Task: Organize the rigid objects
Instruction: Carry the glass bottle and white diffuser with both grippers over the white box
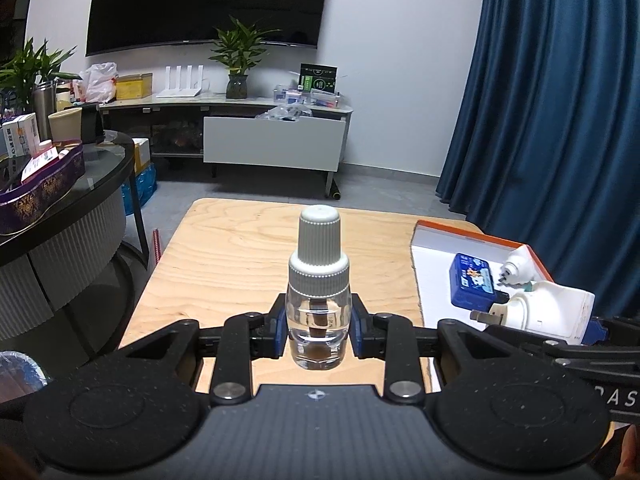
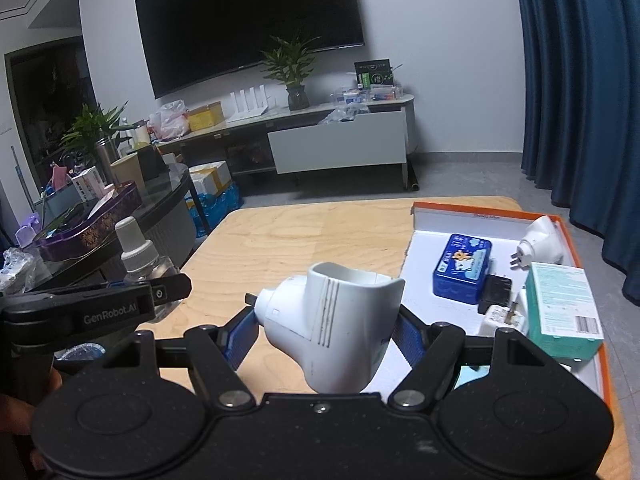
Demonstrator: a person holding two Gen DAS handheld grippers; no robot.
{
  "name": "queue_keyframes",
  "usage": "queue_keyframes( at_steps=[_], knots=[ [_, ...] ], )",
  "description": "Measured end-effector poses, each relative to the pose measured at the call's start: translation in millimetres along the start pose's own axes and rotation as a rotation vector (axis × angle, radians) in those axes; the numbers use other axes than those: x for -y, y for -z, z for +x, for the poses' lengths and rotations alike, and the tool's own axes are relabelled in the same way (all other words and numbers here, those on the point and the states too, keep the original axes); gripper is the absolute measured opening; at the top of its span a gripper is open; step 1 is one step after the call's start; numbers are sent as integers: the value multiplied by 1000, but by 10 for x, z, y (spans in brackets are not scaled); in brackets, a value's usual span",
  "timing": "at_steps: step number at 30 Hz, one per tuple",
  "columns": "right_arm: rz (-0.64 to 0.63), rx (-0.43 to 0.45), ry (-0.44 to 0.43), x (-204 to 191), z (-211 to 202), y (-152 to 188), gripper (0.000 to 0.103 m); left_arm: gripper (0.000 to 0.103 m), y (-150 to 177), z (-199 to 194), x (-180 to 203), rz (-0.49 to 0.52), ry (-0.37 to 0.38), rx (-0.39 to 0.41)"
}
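Left jaws tight on clear bottle (image 1: 319, 312) (upright); right jaws wide around white plug-in heater (image 2: 332, 328).

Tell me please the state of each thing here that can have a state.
Left gripper: shut on the refill bottle.
Refill bottle: capped, upright, held above the wooden table.
Right gripper: shut on the white plug-in heater.
White plug-in heater: empty socket, tilted, held.
Orange-edged box: open, partly filled.
Blue tin: closed, lying flat inside the box.
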State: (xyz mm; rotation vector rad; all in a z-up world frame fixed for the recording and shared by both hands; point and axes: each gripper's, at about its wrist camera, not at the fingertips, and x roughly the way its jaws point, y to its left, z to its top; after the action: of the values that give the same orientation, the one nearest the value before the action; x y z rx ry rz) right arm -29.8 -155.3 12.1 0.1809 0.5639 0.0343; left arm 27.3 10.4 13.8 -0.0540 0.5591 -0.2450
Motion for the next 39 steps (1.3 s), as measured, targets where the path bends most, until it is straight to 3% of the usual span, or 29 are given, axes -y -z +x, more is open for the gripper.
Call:
queue_keyframes(
  at_steps=[39],
  knots=[
    [91,102,96,451,-572,187,86,30,129,-108,417,71,99,10]
  ],
)
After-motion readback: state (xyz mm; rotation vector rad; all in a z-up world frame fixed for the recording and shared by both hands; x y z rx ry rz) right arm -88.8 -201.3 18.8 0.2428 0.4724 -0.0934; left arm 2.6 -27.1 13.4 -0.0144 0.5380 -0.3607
